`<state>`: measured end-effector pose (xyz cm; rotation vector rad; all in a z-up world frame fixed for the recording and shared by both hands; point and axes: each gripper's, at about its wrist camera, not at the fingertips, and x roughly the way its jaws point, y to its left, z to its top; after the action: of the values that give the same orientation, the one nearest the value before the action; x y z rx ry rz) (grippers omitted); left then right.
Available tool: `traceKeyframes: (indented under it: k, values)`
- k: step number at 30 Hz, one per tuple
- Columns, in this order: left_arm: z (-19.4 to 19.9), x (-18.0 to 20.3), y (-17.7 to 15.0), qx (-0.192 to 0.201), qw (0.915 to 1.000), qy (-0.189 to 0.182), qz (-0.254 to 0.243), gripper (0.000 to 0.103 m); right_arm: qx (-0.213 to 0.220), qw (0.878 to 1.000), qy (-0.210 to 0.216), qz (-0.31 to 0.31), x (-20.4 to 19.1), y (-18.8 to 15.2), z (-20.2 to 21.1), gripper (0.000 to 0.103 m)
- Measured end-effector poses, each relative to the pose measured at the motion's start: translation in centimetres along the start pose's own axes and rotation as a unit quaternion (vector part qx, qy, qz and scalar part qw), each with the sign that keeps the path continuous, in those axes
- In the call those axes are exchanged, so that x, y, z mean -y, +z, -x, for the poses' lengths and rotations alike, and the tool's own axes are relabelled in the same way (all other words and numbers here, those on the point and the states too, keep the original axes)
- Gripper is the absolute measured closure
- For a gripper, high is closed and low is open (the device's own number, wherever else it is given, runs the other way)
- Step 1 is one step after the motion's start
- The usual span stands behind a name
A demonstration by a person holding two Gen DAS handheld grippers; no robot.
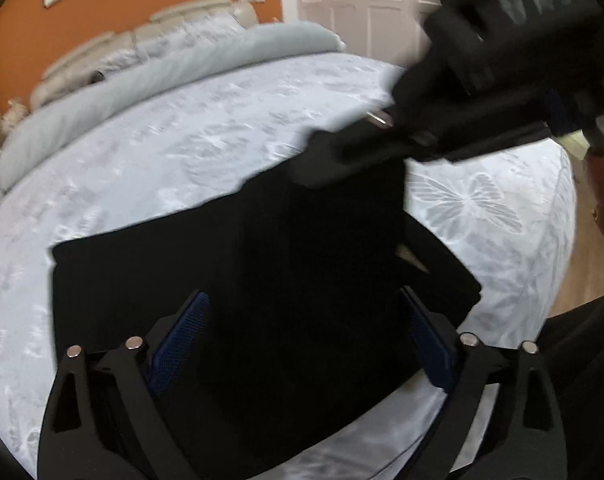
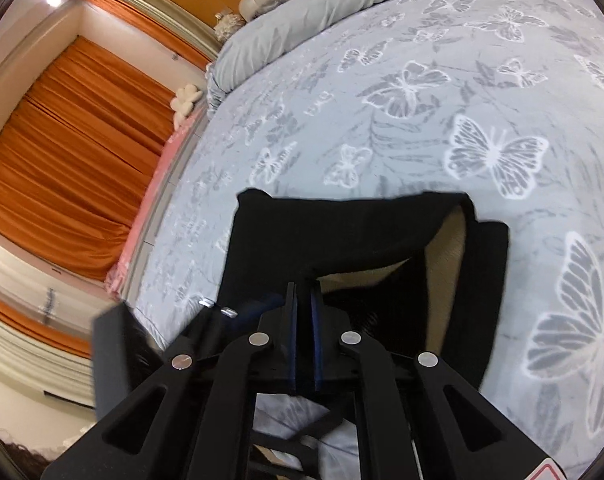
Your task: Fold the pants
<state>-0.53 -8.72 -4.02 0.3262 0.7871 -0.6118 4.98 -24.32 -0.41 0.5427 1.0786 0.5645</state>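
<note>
My right jaws (image 2: 303,300) are pinched nearly together on a black edge of the pants (image 2: 341,232), the cloth rising from the bed into the narrow slit between the blue pads. From that pinch the fabric falls away ahead of me and to the right, where a lifted layer gapes and shows the pale lining inside. My left jaws (image 1: 302,336) stand wide apart, holding nothing; both blue pads hang over the near edge of the same dark bundle, cloth showing between them, though I cannot tell whether they touch it.

The relation that matters, as I judge it: the pants already lie as a squat, part-folded block whose longer side runs across in front of my left jaws, with my right jaws gripping at its far right corner in the left wrist view. So the right hand has the cloth, and the left is the free one nearest the loose near edge.

Around the bundle is only the butterfly-print bed (image 2: 441,80). A rolled grey duvet (image 1: 142,80) lies well beyond, near the headboard, and orange curtains (image 2: 62,140) hang off to the side. Nothing blocks a fold except my own right gripper body crossing above the far corner.
</note>
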Motion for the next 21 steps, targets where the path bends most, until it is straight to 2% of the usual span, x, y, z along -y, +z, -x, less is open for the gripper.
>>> traceKeyframes:
  k: [1,4,6,7,8,10,12,14,18,21]
  values:
    - [-0.1,0.4,0.2,0.002,1.0000,-0.008,-0.006,0.012,0.002,1.000,0.001,0.003,-0.2,0.2,0.0,0.098]
    - [-0.2,0.9,0.9,0.019,0.9997,0.001,-0.014,0.015,0.003,1.000,0.010,0.004,-0.6,0.8,-0.3,0.098]
    - [-1.0,-0.6,1.2,-0.004,0.9996,-0.023,0.018,0.083,0.000,1.000,0.006,0.015,-0.7,0.8,-0.2,0.095]
    - [-1.4,-1.8,1.4,-0.016,0.9986,-0.028,0.042,0.088,0.007,1.000,-0.001,0.010,-0.4,0.9,0.3,0.090]
    - [-1.3,-2.7,1.5,-0.016,0.9970,-0.037,0.066,0.090,0.012,1.000,-0.012,0.005,0.1,0.9,0.9,0.089]
    - [-0.4,-5.4,1.9,-0.005,0.9905,-0.061,0.123,0.093,0.025,0.999,-0.024,0.001,1.0,0.5,2.4,0.066]
    - [0.6,-6.9,2.3,0.008,0.9859,-0.073,0.150,0.093,0.041,0.997,-0.071,0.016,1.5,-0.4,3.9,0.065]
    - [2.0,-8.3,2.7,0.028,0.9819,-0.075,0.172,0.094,0.025,0.990,-0.124,0.064,1.3,-1.7,3.8,0.065]
    - [3.8,-9.8,3.2,0.050,0.9769,-0.081,0.191,0.093,-0.020,0.984,-0.147,0.095,1.2,-2.9,0.2,0.065]
    - [4.0,-10.0,3.4,0.054,0.9759,-0.082,0.195,0.093,-0.029,0.978,-0.169,0.114,1.0,-2.2,-2.5,0.065]
